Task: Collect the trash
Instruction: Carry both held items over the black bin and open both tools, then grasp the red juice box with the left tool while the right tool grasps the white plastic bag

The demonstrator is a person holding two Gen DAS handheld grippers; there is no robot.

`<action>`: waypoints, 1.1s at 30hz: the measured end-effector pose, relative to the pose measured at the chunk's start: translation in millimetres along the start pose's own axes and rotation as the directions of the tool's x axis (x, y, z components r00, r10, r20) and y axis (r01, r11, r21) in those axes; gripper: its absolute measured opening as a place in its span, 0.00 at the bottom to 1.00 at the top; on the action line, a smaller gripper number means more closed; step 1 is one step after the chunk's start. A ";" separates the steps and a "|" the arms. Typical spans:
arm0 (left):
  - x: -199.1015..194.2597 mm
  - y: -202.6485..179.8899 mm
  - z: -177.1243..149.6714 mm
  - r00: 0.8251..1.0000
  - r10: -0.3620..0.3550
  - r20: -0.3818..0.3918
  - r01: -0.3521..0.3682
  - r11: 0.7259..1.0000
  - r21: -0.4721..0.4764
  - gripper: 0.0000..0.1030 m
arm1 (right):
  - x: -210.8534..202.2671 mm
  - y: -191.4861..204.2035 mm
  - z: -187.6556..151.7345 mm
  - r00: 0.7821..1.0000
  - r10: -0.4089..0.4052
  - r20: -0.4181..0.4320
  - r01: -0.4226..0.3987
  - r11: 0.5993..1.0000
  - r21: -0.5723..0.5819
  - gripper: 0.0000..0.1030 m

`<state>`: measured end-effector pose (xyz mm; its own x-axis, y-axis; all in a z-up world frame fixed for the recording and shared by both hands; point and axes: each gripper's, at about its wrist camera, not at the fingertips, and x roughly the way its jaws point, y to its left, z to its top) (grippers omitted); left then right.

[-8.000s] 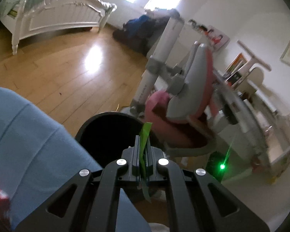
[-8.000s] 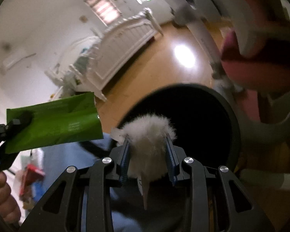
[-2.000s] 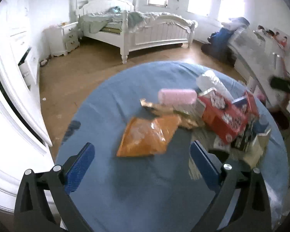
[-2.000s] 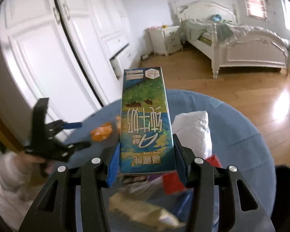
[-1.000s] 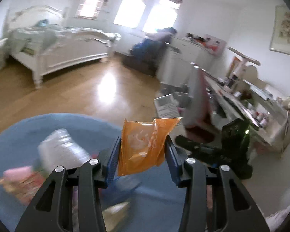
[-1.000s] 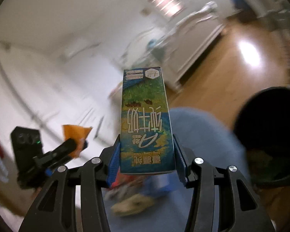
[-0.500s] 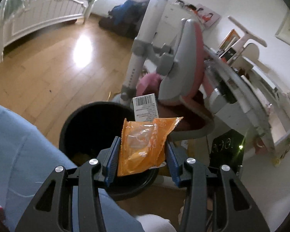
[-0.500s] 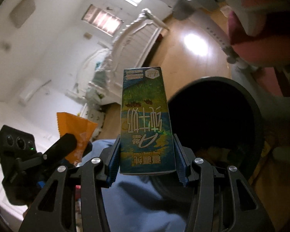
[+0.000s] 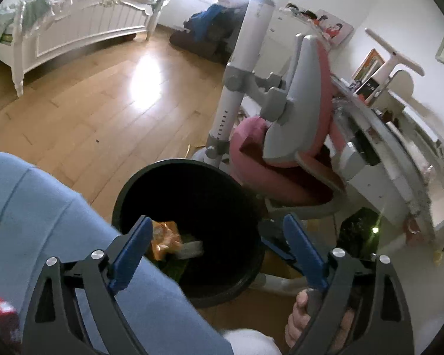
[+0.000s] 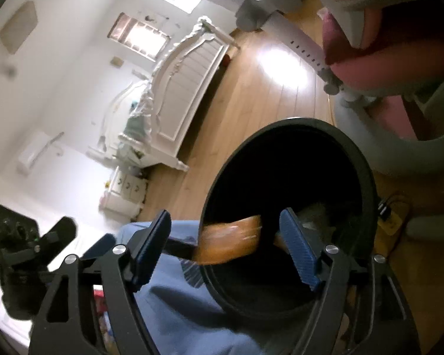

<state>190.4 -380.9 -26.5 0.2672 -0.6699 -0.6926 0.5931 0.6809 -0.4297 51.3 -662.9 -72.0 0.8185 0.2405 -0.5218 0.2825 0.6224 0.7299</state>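
A round black trash bin stands on the wood floor beside the blue-clothed table; it also shows in the right wrist view. My left gripper is open and empty above the bin. An orange snack bag lies inside the bin on other trash. My right gripper is open and empty over the bin's rim. The orange bag, blurred, is dropping into the bin. The left gripper shows at the left of the right wrist view.
A pink and grey chair stands just behind the bin. A desk with clutter is at the right. A white bed stands across the wood floor. A red box lies on the table edge.
Both grippers have opened over the bin. The orange snack bag has left my left gripper and the milk carton has left my right gripper; the bag now lies in the bin.
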 end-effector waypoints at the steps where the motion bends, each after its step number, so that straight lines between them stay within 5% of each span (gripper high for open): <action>1: -9.9 0.6 -3.0 1.000 -0.002 0.011 0.002 1.000 -0.004 0.89 | -2.5 5.3 -2.3 1.000 0.006 0.000 -0.006 1.000 -0.012 0.74; 6: -75.7 13.1 -26.5 0.996 0.016 0.087 -0.013 0.999 -0.034 0.89 | -7.7 54.9 -22.1 0.999 0.016 -0.030 -0.020 0.991 -0.135 0.73; 11: -150.9 48.3 -53.9 0.973 0.150 0.177 -0.141 0.988 -0.064 0.89 | -0.6 126.1 -55.4 0.993 0.041 -0.112 -0.073 0.951 -0.300 0.73; 15: -205.0 97.5 -85.9 0.912 0.355 0.206 -0.326 0.931 -0.161 0.89 | 13.6 189.3 -91.7 0.973 0.075 -0.218 -0.161 0.897 -0.411 0.75; 19: -229.5 146.0 -110.3 0.860 0.484 0.159 -0.435 0.860 -0.266 0.89 | 34.6 246.7 -130.5 0.950 0.061 -0.307 -0.217 0.836 -0.505 0.75; 27: -212.9 185.7 -131.3 0.873 0.485 0.060 -0.448 0.844 -0.295 0.85 | 87.0 296.3 -159.3 0.933 -0.032 -0.359 -0.185 0.812 -0.554 0.75; 29: -207.2 191.8 -131.6 0.879 0.475 0.047 -0.443 0.848 -0.292 0.73 | 102.8 309.8 -154.7 0.935 -0.091 -0.343 -0.149 0.777 -0.612 0.75; 31: -205.9 199.3 -134.7 0.899 0.436 0.048 -0.403 0.864 -0.302 0.59 | 131.0 326.9 -156.7 0.922 -0.172 -0.347 -0.119 0.728 -0.675 0.75; 33: -207.1 199.6 -136.9 0.899 0.436 0.049 -0.404 0.866 -0.296 0.43 | 161.5 335.7 -159.8 0.898 -0.261 -0.355 -0.093 0.676 -0.731 0.75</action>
<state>149.5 -65.8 -48.2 0.5358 -0.3197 -0.7815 0.1811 0.9475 -0.2634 198.3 -296.1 18.2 0.4832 0.3184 -0.8156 -0.2510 0.9428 0.2194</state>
